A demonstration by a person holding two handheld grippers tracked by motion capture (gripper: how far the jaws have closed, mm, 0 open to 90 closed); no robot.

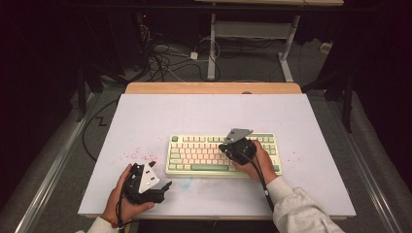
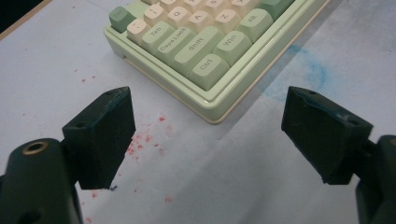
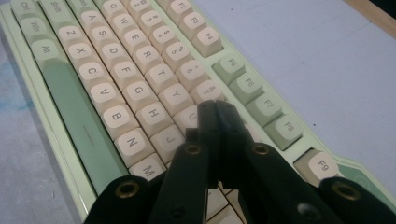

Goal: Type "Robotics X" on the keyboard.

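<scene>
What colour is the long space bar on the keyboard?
Green; the space bar on the keyboard shows best in the right gripper view.

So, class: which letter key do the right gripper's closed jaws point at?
The U key. The right gripper's shut jaws cover part of it, between Y and J; the other letter keys lie clear of them.
</scene>
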